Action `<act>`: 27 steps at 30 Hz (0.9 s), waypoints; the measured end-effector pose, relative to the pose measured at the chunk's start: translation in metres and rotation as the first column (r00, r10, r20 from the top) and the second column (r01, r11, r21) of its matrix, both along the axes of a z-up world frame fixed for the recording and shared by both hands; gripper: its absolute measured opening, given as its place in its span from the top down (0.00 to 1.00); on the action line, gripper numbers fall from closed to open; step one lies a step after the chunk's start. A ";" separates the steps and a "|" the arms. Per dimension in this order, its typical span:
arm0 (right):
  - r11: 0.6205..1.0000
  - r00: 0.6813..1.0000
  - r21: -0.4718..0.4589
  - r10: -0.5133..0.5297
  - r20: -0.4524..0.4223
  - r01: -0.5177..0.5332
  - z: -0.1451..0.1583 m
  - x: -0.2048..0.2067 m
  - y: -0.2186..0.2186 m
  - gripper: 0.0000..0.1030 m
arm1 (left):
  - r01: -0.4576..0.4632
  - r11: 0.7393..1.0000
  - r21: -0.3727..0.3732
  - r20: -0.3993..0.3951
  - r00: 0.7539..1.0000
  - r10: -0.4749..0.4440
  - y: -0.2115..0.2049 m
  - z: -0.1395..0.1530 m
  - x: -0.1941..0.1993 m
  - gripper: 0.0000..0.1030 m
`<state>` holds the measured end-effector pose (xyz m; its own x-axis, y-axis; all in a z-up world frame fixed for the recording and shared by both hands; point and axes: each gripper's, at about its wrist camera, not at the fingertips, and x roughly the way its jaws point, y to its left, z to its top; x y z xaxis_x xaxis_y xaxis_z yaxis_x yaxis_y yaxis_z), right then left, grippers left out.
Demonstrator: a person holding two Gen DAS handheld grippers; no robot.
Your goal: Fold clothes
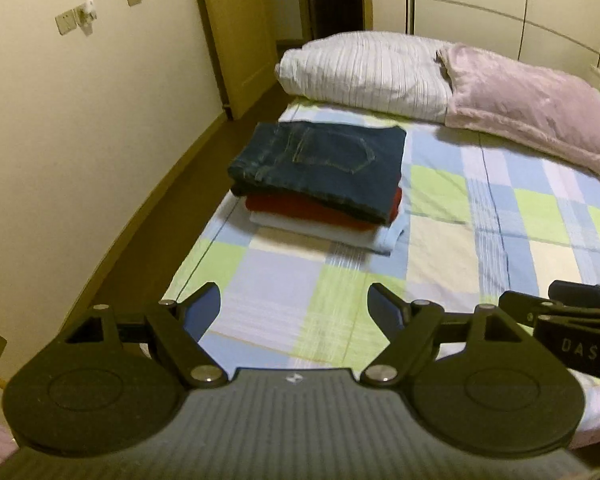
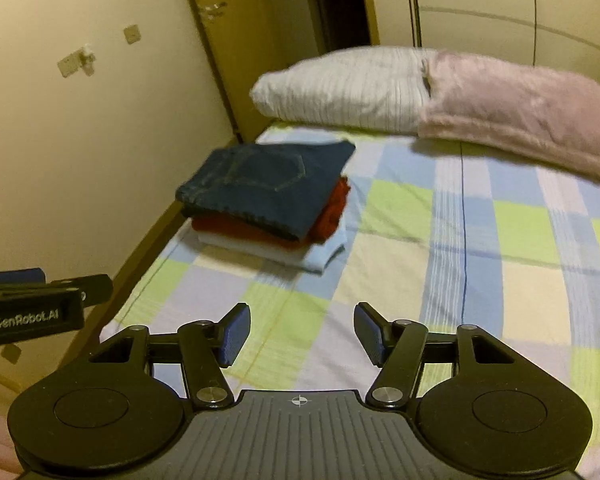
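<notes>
A stack of folded clothes lies on the checked bed sheet (image 1: 440,240) near the bed's left edge: dark blue jeans (image 1: 324,164) on top, a red garment (image 1: 300,210) under them, a pale blue-white one (image 1: 340,238) at the bottom. The right wrist view shows the same jeans (image 2: 260,188) with the red garment (image 2: 332,208) below. My left gripper (image 1: 294,308) hovers short of the stack, open, nothing between its blue pads. My right gripper (image 2: 302,332) is open too and empty, to the right of the left one.
A white striped pillow (image 1: 364,68) and a pink plush pillow (image 1: 532,100) lie at the bed's head. A cream wall (image 1: 80,140) and a strip of brown floor (image 1: 140,248) run along the bed's left. A wooden door (image 1: 236,32) and a wardrobe (image 1: 500,0) stand behind.
</notes>
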<state>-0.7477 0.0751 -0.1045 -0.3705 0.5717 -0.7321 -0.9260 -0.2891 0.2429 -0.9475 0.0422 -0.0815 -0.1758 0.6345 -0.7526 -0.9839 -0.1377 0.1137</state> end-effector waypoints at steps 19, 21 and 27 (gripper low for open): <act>0.991 0.991 -0.096 -0.086 0.102 0.095 -0.042 -0.049 0.028 0.41 | 0.076 0.996 -0.050 0.050 0.996 -0.074 0.041 -0.032 -0.047 0.24; 0.990 0.991 -0.104 -0.089 0.105 0.100 -0.044 -0.052 0.033 0.41 | 0.080 0.995 -0.055 0.054 0.996 -0.077 0.047 -0.034 -0.050 0.24; 0.986 0.988 -0.121 -0.101 0.121 0.116 -0.050 -0.059 0.046 0.41 | 0.091 0.994 -0.066 0.065 0.994 -0.087 0.061 -0.041 -0.057 0.24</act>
<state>-0.8065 0.1214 -0.1540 -0.2216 0.5034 -0.8351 -0.9738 -0.1592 0.1624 -1.0042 0.1027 -0.1225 -0.0729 0.5923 -0.8024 -0.9973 -0.0431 0.0588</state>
